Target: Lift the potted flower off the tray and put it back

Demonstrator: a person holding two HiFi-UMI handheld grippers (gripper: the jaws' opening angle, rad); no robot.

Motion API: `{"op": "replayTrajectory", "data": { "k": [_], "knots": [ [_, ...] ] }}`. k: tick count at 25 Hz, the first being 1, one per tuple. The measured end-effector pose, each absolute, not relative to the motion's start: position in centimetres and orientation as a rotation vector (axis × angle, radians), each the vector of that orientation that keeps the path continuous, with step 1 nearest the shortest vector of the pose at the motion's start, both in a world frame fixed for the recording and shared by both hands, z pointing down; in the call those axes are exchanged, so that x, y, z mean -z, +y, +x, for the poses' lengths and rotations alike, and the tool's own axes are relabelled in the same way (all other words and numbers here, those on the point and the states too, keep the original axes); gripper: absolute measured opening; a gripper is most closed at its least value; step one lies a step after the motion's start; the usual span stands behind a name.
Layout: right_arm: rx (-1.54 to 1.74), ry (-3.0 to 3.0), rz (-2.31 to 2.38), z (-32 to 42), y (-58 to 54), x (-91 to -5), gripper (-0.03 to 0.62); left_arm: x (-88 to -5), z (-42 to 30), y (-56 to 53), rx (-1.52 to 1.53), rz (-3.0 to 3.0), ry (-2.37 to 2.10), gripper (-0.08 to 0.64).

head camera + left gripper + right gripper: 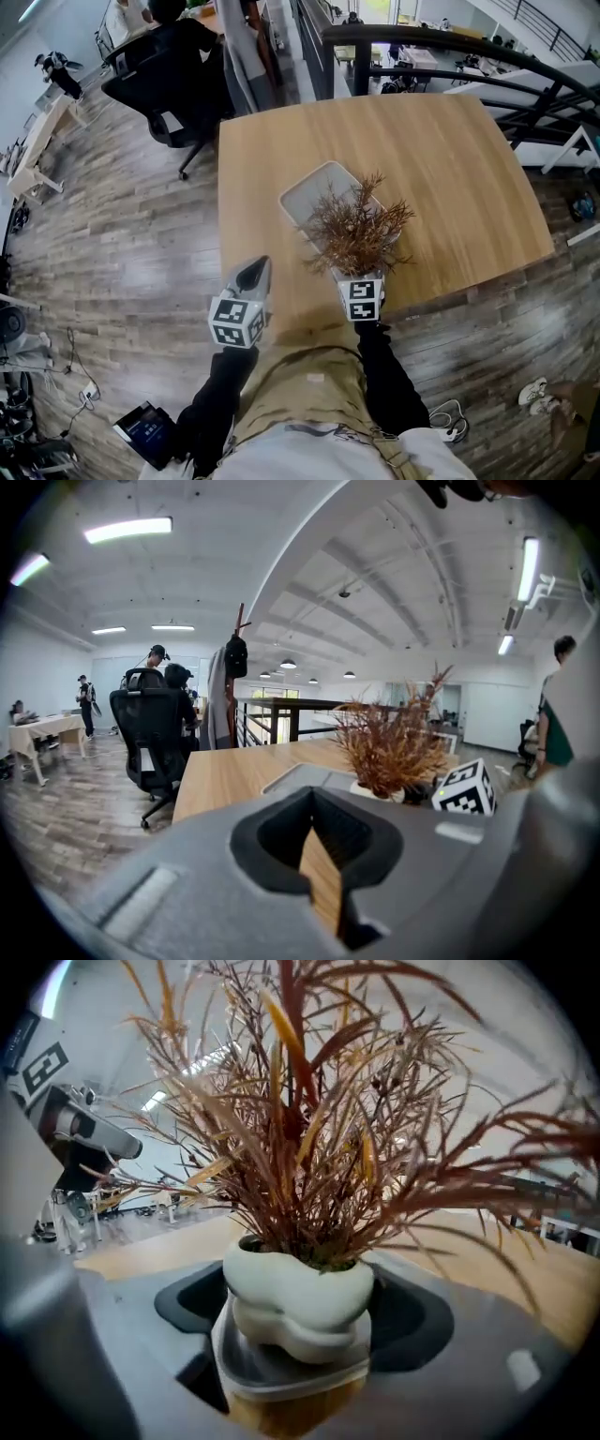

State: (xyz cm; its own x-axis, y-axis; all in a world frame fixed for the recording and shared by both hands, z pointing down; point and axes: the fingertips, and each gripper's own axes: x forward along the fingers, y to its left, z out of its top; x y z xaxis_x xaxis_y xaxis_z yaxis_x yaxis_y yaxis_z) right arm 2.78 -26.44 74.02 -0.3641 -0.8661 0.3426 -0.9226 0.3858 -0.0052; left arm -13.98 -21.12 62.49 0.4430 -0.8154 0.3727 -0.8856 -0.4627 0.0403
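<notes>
The potted flower [356, 230], dry brown stems in a white pot [298, 1309], stands over the near right corner of the white tray [314, 187] on the wooden table [450, 169]. My right gripper [298, 1321] is shut on the pot, one jaw on each side. The tray's grey corner [272, 1372] shows just under the pot; I cannot tell whether they touch. My left gripper [255, 272] hovers at the table's near edge, left of the tray, shut and empty. From the left gripper view [319, 841] the plant [394, 747] and the right gripper's marker cube [464, 789] appear ahead to the right.
A black office chair [159, 84] with a person stands beyond the table's far left corner. A dark railing [450, 47] curves behind the table. Wooden floor surrounds the table, with a shoe [534, 389] at the right and cables at the left.
</notes>
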Motion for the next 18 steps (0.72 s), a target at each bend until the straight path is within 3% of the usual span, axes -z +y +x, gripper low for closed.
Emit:
{"op": "replayTrajectory", "data": {
  "k": [10, 18],
  "knots": [
    [-0.359, -2.353, 1.524, 3.2, -23.9, -74.2, 0.454, -60.8, -14.0, -20.2, -0.453, 2.460, -1.488, 0.002],
    [-0.409, -2.350, 1.529, 3.5, -19.0, -69.2, 0.370, -56.5, -12.2, -18.2, -0.445, 2.480, -1.460, 0.002]
  ]
}}
